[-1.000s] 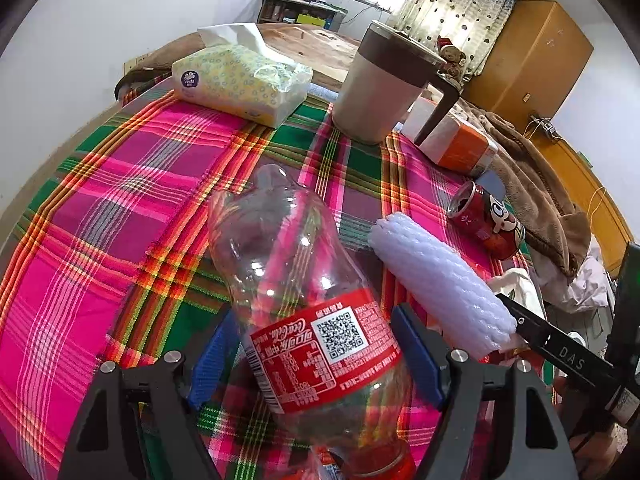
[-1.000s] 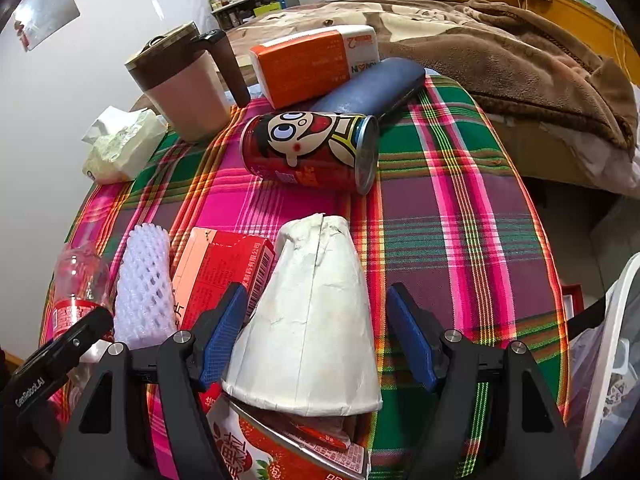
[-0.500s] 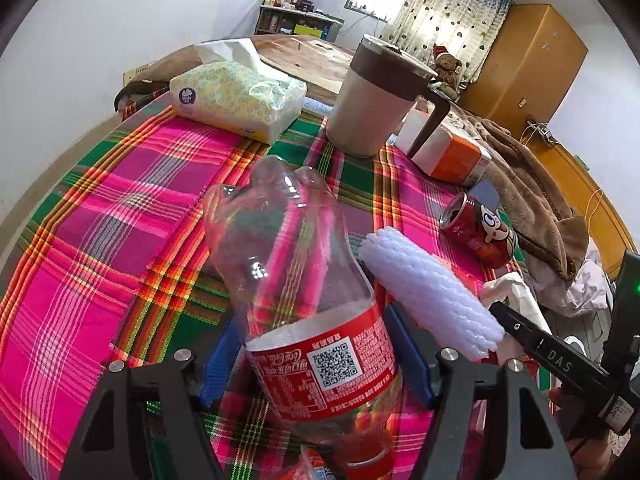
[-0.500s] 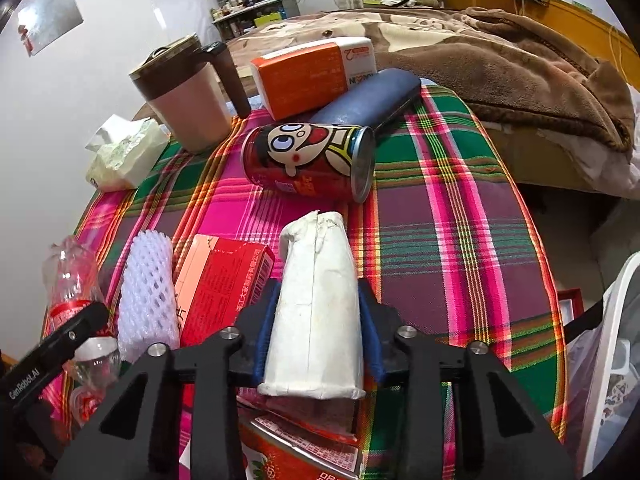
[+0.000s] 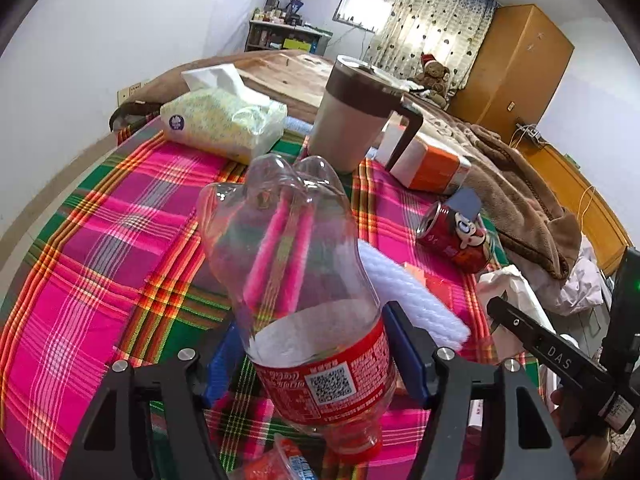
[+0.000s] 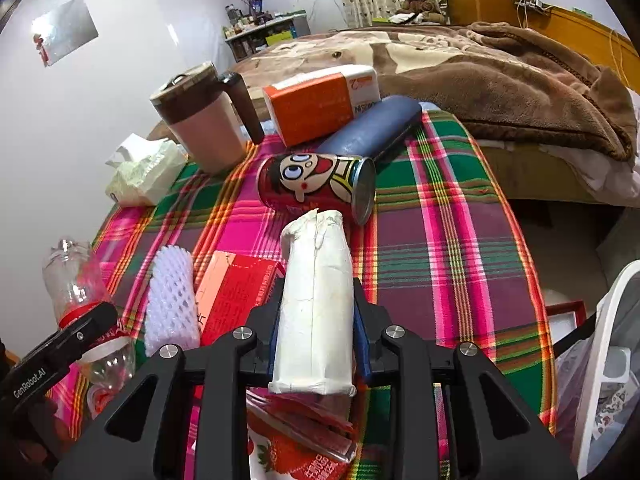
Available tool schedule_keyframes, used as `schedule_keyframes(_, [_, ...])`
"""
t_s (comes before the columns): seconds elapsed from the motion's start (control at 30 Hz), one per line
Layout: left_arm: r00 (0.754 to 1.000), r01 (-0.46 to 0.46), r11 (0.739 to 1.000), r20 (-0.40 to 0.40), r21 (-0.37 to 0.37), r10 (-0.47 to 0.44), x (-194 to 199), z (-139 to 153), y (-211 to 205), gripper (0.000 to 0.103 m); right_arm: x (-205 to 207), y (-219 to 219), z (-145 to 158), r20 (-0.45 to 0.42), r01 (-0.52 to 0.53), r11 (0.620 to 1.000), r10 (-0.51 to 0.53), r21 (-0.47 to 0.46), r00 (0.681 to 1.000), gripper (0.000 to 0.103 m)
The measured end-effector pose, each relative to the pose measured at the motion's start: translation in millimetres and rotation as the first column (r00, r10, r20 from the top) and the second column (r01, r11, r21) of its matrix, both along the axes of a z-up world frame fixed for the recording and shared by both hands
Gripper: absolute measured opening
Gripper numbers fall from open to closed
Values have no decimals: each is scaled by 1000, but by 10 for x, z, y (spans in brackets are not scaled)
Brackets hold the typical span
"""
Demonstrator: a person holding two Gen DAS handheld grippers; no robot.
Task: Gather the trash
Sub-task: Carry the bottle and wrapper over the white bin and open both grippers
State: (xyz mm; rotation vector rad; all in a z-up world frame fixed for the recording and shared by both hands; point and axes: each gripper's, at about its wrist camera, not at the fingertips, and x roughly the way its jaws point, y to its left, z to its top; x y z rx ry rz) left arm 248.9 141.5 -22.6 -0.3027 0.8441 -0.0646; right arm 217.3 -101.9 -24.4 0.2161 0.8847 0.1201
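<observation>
My left gripper is shut on an empty clear plastic cola bottle with a red label, held tilted above the plaid tablecloth; it also shows at the left of the right wrist view. My right gripper is shut on a squashed white paper cup, lifted a little over a red carton. A white foam net sleeve and a red cartoon can lie on the cloth. A strawberry wrapper lies under the right gripper.
A beige mug with brown lid, a tissue pack, an orange-and-white box and a dark blue case stand at the table's back. A white bag-lined bin is at the right. A brown blanket covers the bed.
The right gripper closed on the paper cup, squashing it narrow, and raised it. The left gripper closed on the bottle and lifted it, tilting its base up.
</observation>
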Motion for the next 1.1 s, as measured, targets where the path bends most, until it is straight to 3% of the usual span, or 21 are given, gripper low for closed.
schedule_keyframes(0.57, [995,20,1000,99,6,-20,-305,387,-199,67,-265,-202,296,99,7,999,-11,41,995,29])
schedule_keyframes(1.1, [974,146,989,170,21,-147,-564,700,-795,67,-648,-707,525,172,49,994,-67,102,983,29])
